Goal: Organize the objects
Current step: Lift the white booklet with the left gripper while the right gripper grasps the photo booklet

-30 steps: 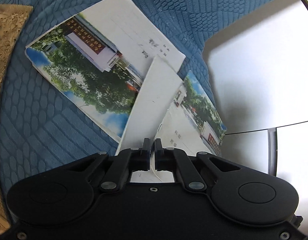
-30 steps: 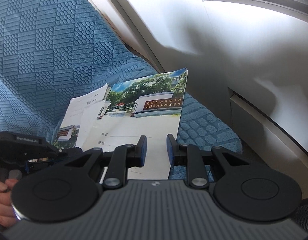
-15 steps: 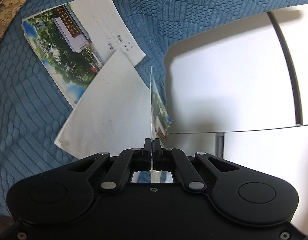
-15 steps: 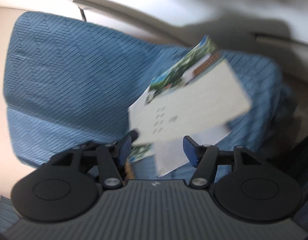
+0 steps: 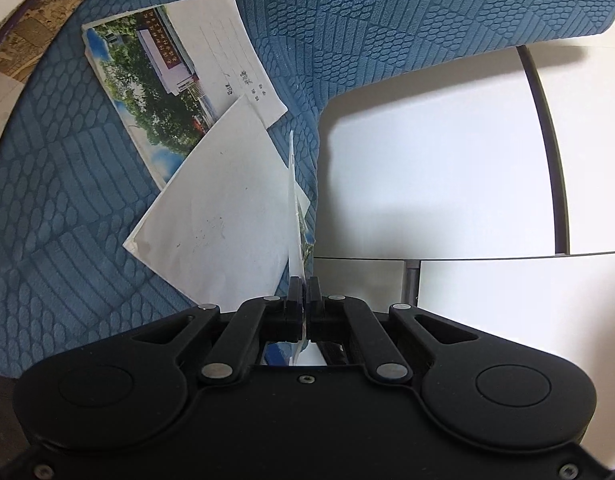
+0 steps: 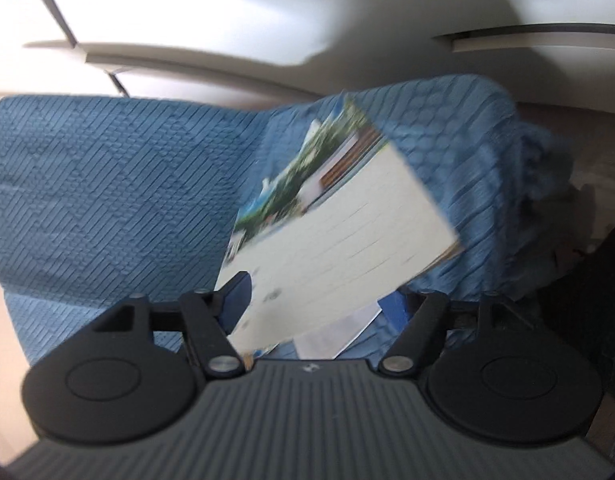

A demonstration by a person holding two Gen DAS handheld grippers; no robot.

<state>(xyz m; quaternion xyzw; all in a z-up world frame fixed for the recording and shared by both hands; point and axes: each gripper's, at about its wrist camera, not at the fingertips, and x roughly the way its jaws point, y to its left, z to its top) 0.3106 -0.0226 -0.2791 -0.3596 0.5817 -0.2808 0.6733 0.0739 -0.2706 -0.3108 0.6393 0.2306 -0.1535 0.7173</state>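
Blue textured cloth (image 5: 67,208) is seen under two booklets; a third booklet (image 5: 297,216) is clamped edge-on in the left gripper (image 5: 304,292). Right gripper (image 6: 319,300) jaws, just narrowing, are spread around it.

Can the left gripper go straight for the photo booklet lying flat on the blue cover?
Probably not: the left gripper is shut on a lifted booklet, and a white sheet overlaps the flat photo booklet.

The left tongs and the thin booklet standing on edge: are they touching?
Touching. The left wrist view shows the left tongs shut on the booklet, its edge pinched between both fingers with no gap.
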